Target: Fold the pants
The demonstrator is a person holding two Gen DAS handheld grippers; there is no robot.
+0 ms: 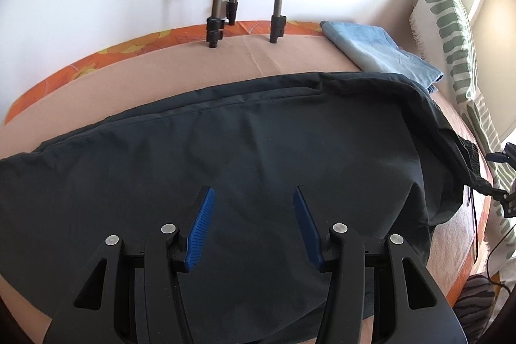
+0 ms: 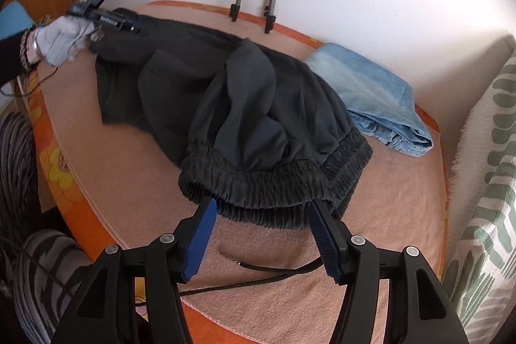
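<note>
- Your left gripper [image 1: 253, 199] is spread wide, hovering over the dark pants [image 1: 245, 144] and pinching nothing.
- Your right gripper [image 2: 262, 211] is also spread, its blue pads [image 2: 201, 239] just at the elastic waistband [image 2: 267, 179], not gripping it.
- The pants lie lengthwise across the pink towel [image 2: 135, 182] on the bed.
- Folded jeans [image 2: 374, 92] sit just beyond the pants, near the wall.
- A green-patterned cushion [image 2: 490, 157] stands along the bed's right side.
</note>
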